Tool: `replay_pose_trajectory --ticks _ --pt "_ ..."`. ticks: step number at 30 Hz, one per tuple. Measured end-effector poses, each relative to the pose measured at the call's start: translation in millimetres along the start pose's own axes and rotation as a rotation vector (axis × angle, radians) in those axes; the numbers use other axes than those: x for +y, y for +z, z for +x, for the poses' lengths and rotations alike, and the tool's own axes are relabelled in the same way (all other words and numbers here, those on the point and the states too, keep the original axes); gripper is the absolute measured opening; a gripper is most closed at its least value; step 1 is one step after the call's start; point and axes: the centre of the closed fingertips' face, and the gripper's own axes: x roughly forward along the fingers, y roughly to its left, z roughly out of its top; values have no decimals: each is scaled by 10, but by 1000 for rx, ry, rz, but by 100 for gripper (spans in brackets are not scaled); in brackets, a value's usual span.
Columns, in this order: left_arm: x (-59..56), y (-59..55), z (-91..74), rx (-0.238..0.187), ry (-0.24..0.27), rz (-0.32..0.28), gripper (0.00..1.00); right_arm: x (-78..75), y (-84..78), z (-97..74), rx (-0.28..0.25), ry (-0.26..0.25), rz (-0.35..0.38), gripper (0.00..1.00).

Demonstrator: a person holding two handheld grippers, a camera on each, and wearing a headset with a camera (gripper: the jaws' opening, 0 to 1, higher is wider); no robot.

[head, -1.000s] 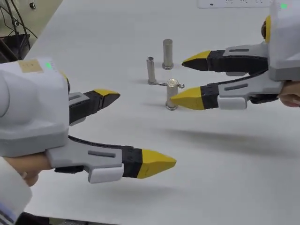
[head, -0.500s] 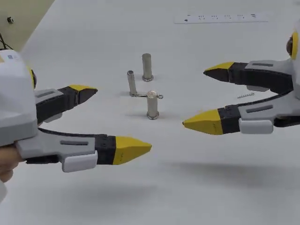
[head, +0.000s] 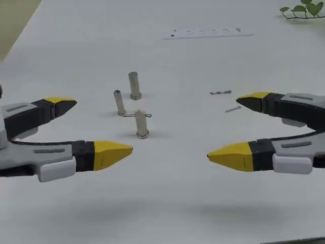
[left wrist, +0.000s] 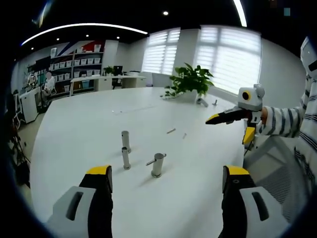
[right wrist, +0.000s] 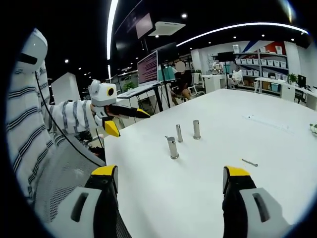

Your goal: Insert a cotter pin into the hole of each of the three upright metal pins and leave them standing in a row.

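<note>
Metal pins (head: 134, 85) x3 upright, cotter pins (head: 220, 93) x3.

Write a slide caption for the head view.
Open left gripper and right gripper flank three upright metal pins; the nearest pin carries a cotter pin, two spare cotter pins lie loose.

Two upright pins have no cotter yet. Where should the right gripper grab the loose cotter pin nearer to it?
Likely from above, jaws closing across its thin shaft near one end: the cotter pin lies flat on the table, so the other end stays free.
</note>
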Motion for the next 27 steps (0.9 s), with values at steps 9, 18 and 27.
replay_pose_trajectory --ticks 9,18,27 --pt "252 113 84 -2 18 8 88 -99 -271 -347 49 -153 97 91" --pt "567 318 400 7 31 84 82 -144 -402 -548 69 -243 205 98" --pt "788 562 800 -52 -14 60 72 -127 -399 -612 71 -299 233 98"
